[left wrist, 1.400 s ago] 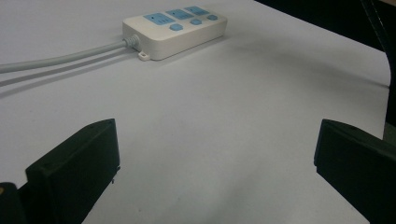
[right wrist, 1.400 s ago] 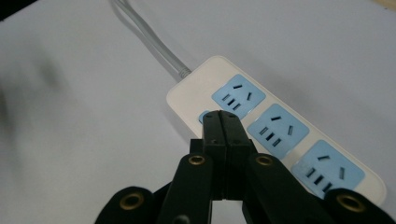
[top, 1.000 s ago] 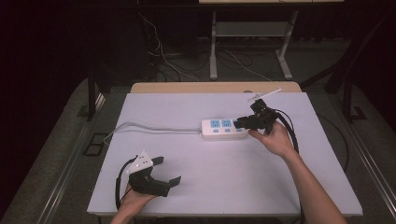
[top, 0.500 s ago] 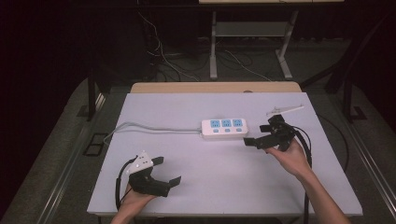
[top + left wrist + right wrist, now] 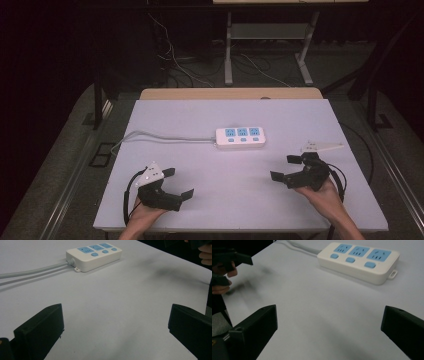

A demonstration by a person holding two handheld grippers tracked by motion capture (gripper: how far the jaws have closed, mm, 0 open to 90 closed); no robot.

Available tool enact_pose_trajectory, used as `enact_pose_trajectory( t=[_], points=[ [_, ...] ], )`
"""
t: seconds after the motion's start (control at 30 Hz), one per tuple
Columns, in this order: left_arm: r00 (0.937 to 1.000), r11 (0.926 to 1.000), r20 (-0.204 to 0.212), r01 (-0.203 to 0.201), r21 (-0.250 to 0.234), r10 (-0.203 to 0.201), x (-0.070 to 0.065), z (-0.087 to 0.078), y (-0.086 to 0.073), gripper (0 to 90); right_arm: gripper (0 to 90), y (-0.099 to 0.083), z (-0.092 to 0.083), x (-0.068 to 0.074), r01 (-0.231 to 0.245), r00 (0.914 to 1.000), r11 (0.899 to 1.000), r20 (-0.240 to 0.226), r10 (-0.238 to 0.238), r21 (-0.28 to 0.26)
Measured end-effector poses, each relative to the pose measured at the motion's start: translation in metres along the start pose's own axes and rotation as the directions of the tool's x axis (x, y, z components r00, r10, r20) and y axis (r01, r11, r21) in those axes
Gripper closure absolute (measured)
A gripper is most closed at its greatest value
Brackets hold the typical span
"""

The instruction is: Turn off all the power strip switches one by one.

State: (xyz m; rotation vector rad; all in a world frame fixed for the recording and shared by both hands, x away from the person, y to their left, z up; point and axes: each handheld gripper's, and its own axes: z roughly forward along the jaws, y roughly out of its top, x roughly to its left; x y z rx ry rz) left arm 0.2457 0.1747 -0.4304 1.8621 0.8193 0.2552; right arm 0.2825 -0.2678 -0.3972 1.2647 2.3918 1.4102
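Note:
A white power strip with three blue sockets and blue switches lies flat at the middle of the white table. Its grey cable runs off to the left. My left gripper rests open near the front left edge, with nothing between its jaws. My right gripper is at the front right, well short of the strip; its jaws have just been opening and stand wide open around bare tabletop. The strip lies far ahead in the left gripper view and closer in the right gripper view.
A wooden strip borders the table's far edge. Behind it, on the dark floor, are loose cables and a metal desk frame. The other hand with its gripper appears at the upper left of the right gripper view.
My right gripper has drawn back from the strip's right end toward the front right of the table, and its jaws now stand wider. The left gripper and the strip have stayed put.

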Motion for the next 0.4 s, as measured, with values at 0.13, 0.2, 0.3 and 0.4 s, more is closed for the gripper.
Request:
enact_pose_trajectory(
  t=[0.13, 0.2, 0.3, 0.4],
  points=[
    [1.0, 1.0, 0.0, -0.002, 0.004, 0.002, 0.0, 0.0, 0.0, 0.0, 0.5, -0.021, -0.003, 0.002, -0.006, 0.9999, 1.0, 0.011, 0.006, 0.002],
    [1.0, 1.0, 0.0, -0.001, 0.005, 0.001, 0.0, 0.0, 0.0, 0.0, 0.5, -0.03, -0.004, 0.003, -0.007, 0.9997, 1.0, 0.022, 0.007, -0.005],
    [1.0, 1.0, 0.001, 0.002, 0.005, -0.002, 0.0, 0.0, -0.001, 0.0, 0.6, -0.04, -0.006, 0.004, -0.007, 0.9995, 1.0, 0.031, 0.007, -0.007],
    [1.0, 1.0, 0.0, 0.002, 0.007, -0.002, 0.0, 0.001, -0.001, 0.0, 0.5, -0.048, -0.006, 0.004, -0.007, 0.999, 1.0, 0.044, 0.008, -0.011]
  ],
)
